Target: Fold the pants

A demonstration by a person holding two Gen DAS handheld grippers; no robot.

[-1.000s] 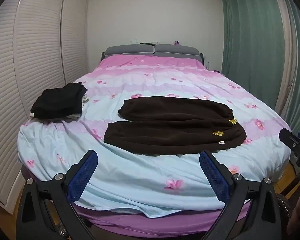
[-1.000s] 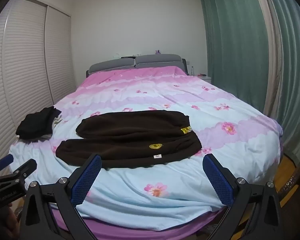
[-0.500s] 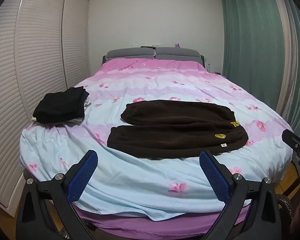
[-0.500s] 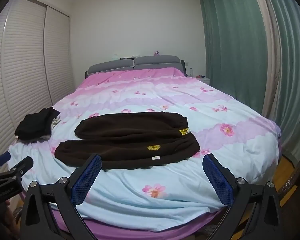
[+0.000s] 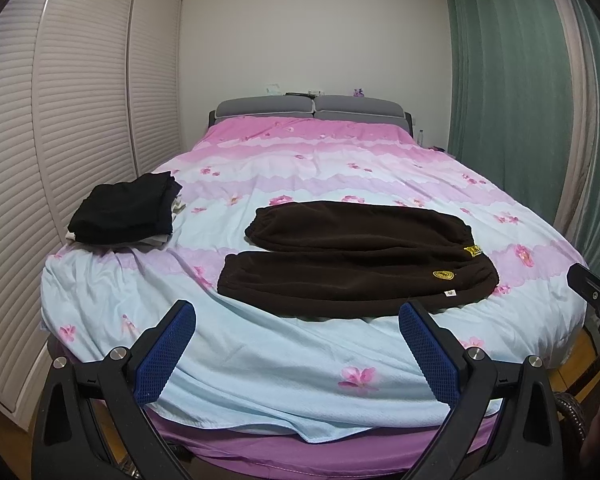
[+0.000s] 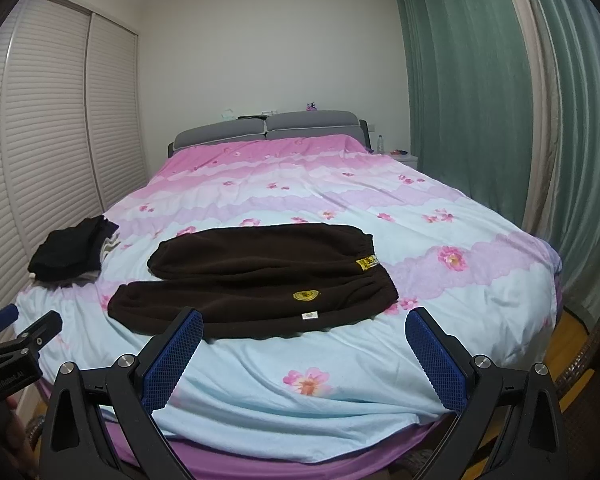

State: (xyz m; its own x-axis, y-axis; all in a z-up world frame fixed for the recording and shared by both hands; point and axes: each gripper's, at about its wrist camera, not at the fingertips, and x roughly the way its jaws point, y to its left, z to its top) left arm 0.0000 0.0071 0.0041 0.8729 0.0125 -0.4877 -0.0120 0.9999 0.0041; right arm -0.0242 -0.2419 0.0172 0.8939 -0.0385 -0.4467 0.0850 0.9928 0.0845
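Dark brown fleece pants (image 5: 352, 264) (image 6: 260, 276) lie flat across the bed, legs pointing left, waistband with yellow patches to the right. My left gripper (image 5: 296, 344) hangs open in front of the bed's foot, short of the pants, nothing between its blue pads. My right gripper (image 6: 304, 354) is likewise open and empty, a little before the waistband end. Each gripper shows at the edge of the other's view: the right gripper (image 5: 596, 292) and the left gripper (image 6: 16, 340).
The bed has a pink and light-blue flowered cover (image 5: 260, 364) (image 6: 340, 196). A stack of folded dark clothes (image 5: 128, 208) (image 6: 72, 250) sits at its left edge. Slatted wardrobe doors (image 5: 72, 92) stand left, green curtains (image 5: 508, 92) right, a grey headboard (image 6: 266, 128) at the back.
Both grippers have drawn back and risen slightly, so the bed and pants sit lower and smaller in view. The pants have not moved. Both grippers stay open.
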